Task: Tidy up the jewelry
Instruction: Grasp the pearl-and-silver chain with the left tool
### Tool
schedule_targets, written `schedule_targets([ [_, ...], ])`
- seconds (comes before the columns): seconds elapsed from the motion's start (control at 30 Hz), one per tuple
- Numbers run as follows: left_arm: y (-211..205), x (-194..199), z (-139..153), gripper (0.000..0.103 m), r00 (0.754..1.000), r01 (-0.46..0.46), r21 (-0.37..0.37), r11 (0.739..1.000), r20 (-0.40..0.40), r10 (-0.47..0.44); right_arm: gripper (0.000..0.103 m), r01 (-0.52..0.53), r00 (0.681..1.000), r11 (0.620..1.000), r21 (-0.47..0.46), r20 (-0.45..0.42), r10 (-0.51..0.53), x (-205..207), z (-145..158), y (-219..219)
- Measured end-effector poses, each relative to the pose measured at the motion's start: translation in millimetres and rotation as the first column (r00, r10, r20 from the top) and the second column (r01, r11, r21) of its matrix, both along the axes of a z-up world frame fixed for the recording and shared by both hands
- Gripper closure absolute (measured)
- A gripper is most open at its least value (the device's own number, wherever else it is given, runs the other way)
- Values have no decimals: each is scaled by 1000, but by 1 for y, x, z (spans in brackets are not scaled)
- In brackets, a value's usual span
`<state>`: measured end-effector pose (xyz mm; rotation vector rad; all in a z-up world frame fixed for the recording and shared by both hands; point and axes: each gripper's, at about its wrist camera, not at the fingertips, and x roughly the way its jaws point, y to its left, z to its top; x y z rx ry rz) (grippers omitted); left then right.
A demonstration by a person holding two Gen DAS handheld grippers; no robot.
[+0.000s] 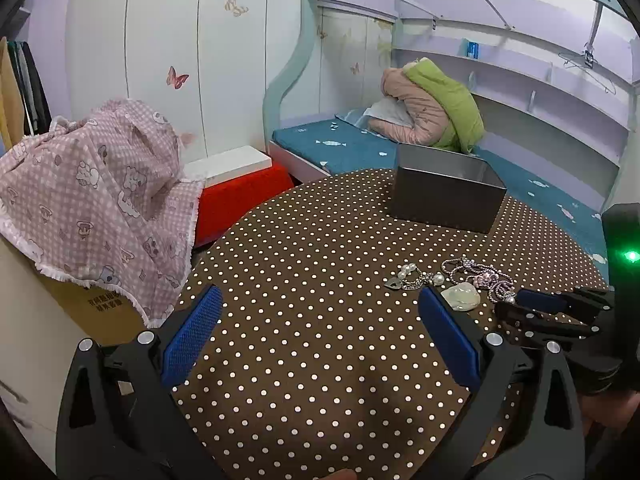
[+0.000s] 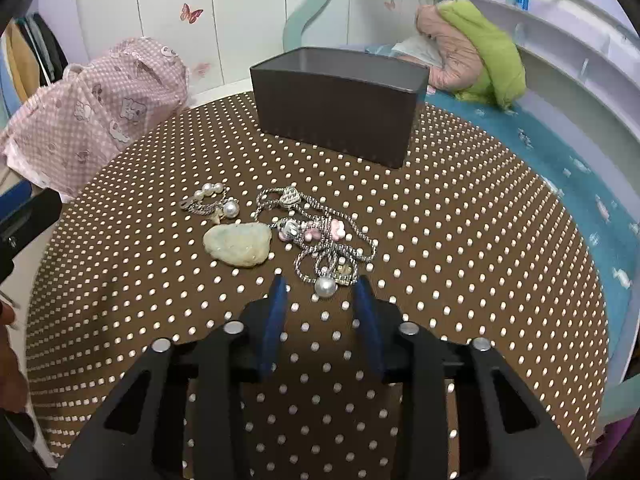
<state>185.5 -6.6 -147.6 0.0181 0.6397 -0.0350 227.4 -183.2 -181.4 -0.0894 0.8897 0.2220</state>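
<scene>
A small heap of jewelry lies on the brown polka-dot table (image 2: pixel 460 240): a silver chain necklace with pink charms and a pearl (image 2: pixel 320 240), a pale jade stone (image 2: pixel 238 245) and a pearl-and-silver piece (image 2: pixel 210 202). My right gripper (image 2: pixel 320 294) is open and empty, its blue pads either side of the necklace's pearl (image 2: pixel 325 287), just short of it. My left gripper (image 1: pixel 320 300) is open and empty over bare table, left of the jewelry (image 1: pixel 460 280). The right gripper (image 1: pixel 516 300) also shows in the left wrist view.
An open dark grey box (image 2: pixel 336 100) stands at the table's far side, behind the jewelry. A pink patterned cloth (image 1: pixel 96 200) covers a cardboard box left of the table. A red stool (image 1: pixel 240 196) and a bed with jackets (image 1: pixel 432 112) lie beyond.
</scene>
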Motion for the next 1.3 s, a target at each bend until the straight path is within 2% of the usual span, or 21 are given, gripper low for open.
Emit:
schedule_targets([
  [0.07, 1, 3, -1, 5, 1000, 1, 2, 1000, -2, -1, 92, -7, 1000, 1000, -4, 2, 7, 0, 1, 0],
  [0.1, 1, 5, -2, 5, 1000, 2, 1, 1000, -4, -2, 93, -13, 1000, 1000, -4, 3, 13, 0, 1, 0],
  [0.33, -4, 19, -7, 5, 1000, 26, 18, 999, -17, -26, 93, -14, 1000, 999, 44, 29, 13, -14, 8, -13],
  [0.6, -18, 37, -20, 5, 996, 65, 44, 997, -57, -63, 93, -24, 999, 981, 191, 47, 16, -28, 27, -37],
  [0.77, -34, 57, -32, 5, 989, 115, 86, 990, -100, -106, 93, -30, 998, 977, 210, 52, 20, -28, 31, -39],
  [0.87, -41, 69, -36, 5, 982, 153, 83, 985, -126, -142, 93, -34, 999, 976, 214, 49, 24, -29, 28, -39],
  [1.03, -53, 92, -45, 5, 974, 171, 134, 976, -174, -146, 93, -35, 999, 974, 224, 42, 26, -27, 26, -42],
  [1.17, -58, 107, -52, 6, 965, 188, 147, 971, -215, -154, 93, -32, 999, 973, 229, 45, 22, -27, 27, -45],
  [1.2, -58, 110, -54, 10, 961, 196, 143, 970, -227, -160, 93, -31, 999, 973, 229, 47, 21, -28, 28, -46],
  [1.3, -56, 116, -57, 43, 945, 236, 80, 968, -252, -210, 93, -27, 999, 972, 232, 52, 15, -29, 29, -51],
])
